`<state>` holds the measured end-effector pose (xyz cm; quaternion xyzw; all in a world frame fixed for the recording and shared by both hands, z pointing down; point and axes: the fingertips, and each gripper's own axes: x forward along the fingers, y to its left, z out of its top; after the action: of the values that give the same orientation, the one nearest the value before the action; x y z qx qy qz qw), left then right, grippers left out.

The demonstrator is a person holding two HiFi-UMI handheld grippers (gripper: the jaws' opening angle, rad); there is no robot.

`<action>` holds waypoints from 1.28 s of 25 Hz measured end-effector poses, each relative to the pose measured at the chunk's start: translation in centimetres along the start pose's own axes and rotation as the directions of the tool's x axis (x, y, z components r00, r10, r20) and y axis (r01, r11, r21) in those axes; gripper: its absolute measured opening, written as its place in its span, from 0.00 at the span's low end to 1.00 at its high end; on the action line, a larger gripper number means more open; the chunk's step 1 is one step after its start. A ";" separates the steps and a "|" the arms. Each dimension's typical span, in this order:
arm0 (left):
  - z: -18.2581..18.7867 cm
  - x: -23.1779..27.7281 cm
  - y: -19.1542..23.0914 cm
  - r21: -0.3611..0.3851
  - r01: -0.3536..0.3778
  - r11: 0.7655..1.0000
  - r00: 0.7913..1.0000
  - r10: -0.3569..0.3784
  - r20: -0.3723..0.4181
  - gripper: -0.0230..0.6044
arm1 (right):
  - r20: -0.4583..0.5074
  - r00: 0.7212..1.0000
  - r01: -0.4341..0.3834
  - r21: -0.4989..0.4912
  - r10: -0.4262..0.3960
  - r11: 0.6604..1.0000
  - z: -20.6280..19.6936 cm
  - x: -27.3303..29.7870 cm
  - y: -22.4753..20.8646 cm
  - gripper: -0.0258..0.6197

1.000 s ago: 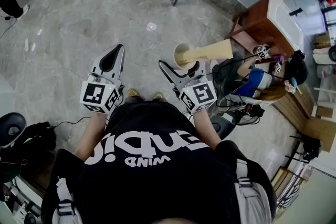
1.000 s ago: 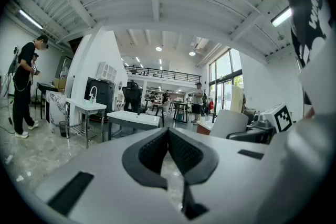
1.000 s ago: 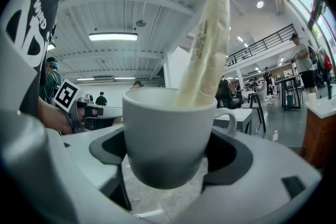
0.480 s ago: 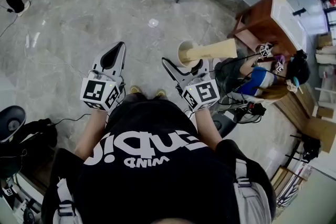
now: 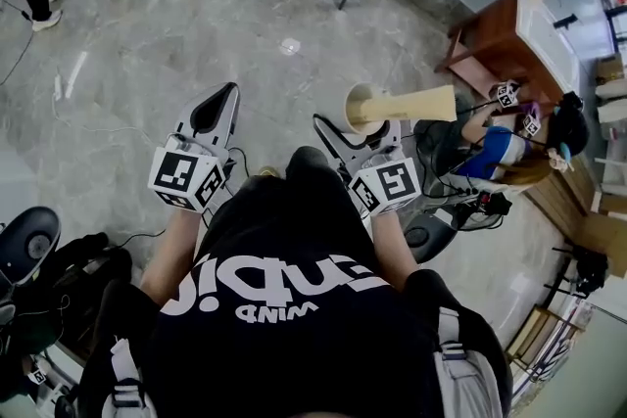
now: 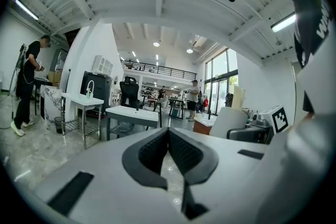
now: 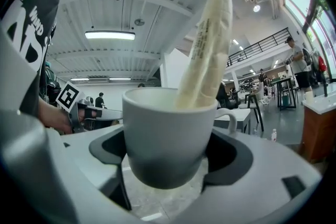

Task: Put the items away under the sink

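Mug (image 7: 168, 139), plain white, handled, tall cream packet (image 7: 210, 34) leaning inside

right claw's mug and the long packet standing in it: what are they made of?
The mug looks like glazed ceramic: off-white, smooth soft sheen, thick rounded rim, moulded handle. The packet looks like cream plastic film or coated paper, can't tell which: lengthwise creases, printed text down one side.
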<state>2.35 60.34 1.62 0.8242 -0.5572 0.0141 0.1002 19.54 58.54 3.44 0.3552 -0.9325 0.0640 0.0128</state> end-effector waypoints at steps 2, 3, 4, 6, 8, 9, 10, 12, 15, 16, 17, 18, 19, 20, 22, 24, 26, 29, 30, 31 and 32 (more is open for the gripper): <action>0.1 0.3 0.9 -0.006 0.004 1.000 1.000 -0.004 -0.002 0.07 | -0.007 1.000 0.015 0.019 -0.015 1.000 -0.2 0.6 -0.2 0.73; 0.1 0.5 1.3 -0.008 0.006 1.000 1.000 -0.006 -0.005 0.07 | -0.015 1.000 0.021 0.019 -0.021 1.000 -0.3 1.0 -0.3 0.73; 0.2 0.7 1.7 -0.009 0.007 1.000 1.000 -0.007 -0.006 0.07 | -0.022 0.999 0.027 0.013 -0.026 1.000 -0.2 1.5 -0.4 0.73; 0.4 1.4 2.5 -0.010 0.010 1.000 1.000 -0.010 -0.002 0.07 | -0.028 0.999 0.035 0.000 -0.035 0.999 -0.1 2.6 -0.9 0.73; 0.3 2.2 3.4 -0.016 0.013 1.000 1.000 -0.013 0.001 0.07 | -0.026 0.999 0.040 -0.005 -0.041 0.999 0.0 3.7 -1.5 0.73; 0.3 2.6 3.9 -0.019 0.014 1.000 1.000 -0.014 0.001 0.07 | -0.025 0.999 0.041 -0.006 -0.041 0.999 0.0 4.4 -1.8 0.73; 0.2 3.1 4.3 -0.020 0.016 1.000 1.000 -0.016 -0.001 0.07 | -0.024 0.999 0.041 -0.006 -0.041 0.999 0.0 5.1 -2.1 0.73; 0.2 4.3 5.2 -0.016 0.021 1.000 1.000 -0.021 -0.005 0.07 | -0.021 0.999 0.040 -0.007 -0.040 0.999 0.2 6.6 -2.8 0.73; 0.5 6.4 7.0 -0.008 0.015 1.000 1.000 -0.015 -0.005 0.07 | -0.020 0.999 0.043 -0.012 -0.043 0.999 0.4 8.9 -4.3 0.73; 0.6 7.2 7.8 -0.009 0.011 1.000 1.000 -0.011 -0.003 0.07 | -0.021 0.999 0.043 -0.014 -0.044 0.999 0.5 9.8 -4.9 0.73; 0.8 8.1 8.6 -0.011 0.007 1.000 1.000 -0.008 -0.002 0.07 | -0.021 0.999 0.044 -0.017 -0.044 0.999 0.6 10.7 -5.7 0.73; 1.0 9.0 9.3 -0.014 0.007 1.000 1.000 -0.007 -0.002 0.07 | -0.021 0.999 0.045 -0.021 -0.045 0.999 0.7 11.6 -6.4 0.73; 1.2 10.0 10.0 -0.015 0.008 1.000 1.000 -0.008 -0.002 0.07 | -0.022 0.999 0.047 -0.023 -0.047 0.999 0.9 12.4 -7.3 0.73; 1.4 11.1 10.5 -0.015 0.011 1.000 1.000 -0.011 -0.004 0.07 | -0.023 0.998 0.049 -0.024 -0.050 0.998 1.1 13.2 -8.2 0.73; 2.1 13.7 11.6 -0.010 0.017 1.000 1.000 -0.017 -0.006 0.07 | -0.028 0.998 0.054 -0.021 -0.055 0.998 1.5 15.0 -10.2 0.73; 2.9 16.6 12.9 -0.007 0.019 1.000 1.000 -0.019 -0.007 0.07 | -0.034 0.998 0.054 -0.019 -0.055 0.998 1.9 16.8 -12.5 0.73; 4.1 19.8 14.3 -0.001 0.019 1.000 1.000 -0.019 -0.003 0.07 | -0.035 0.998 0.049 -0.024 -0.050 0.998 2.6 18.9 -15.0 0.73; 6.4 24.3 16.0 0.012 0.023 1.000 1.000 -0.023 0.007 0.07 | -0.024 0.999 0.038 -0.034 -0.039 0.999 3.9 22.0 -18.6 0.73; 7.0 25.7 16.5 0.015 0.025 1.000 1.000 -0.025 0.010 0.07 | -0.020 0.999 0.035 -0.038 -0.035 0.999 4.2 22.9 -19.8 0.73; 7.6 27.2 17.1 0.018 0.026 0.999 1.000 -0.026 0.012 0.07 | -0.017 0.999 0.031 -0.043 -0.031 0.999 4.6 23.9 -20.9 0.73; 8.1 28.6 17.6 0.022 0.027 0.999 1.000 -0.028 0.015 0.07 | -0.014 1.000 0.026 -0.050 -0.027 0.998 5.0 25.0 -22.0 0.73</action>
<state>-3.71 26.40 0.13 0.8329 -0.5463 0.0124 0.0874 15.59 25.16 2.66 0.3666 -0.9289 0.0431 0.0295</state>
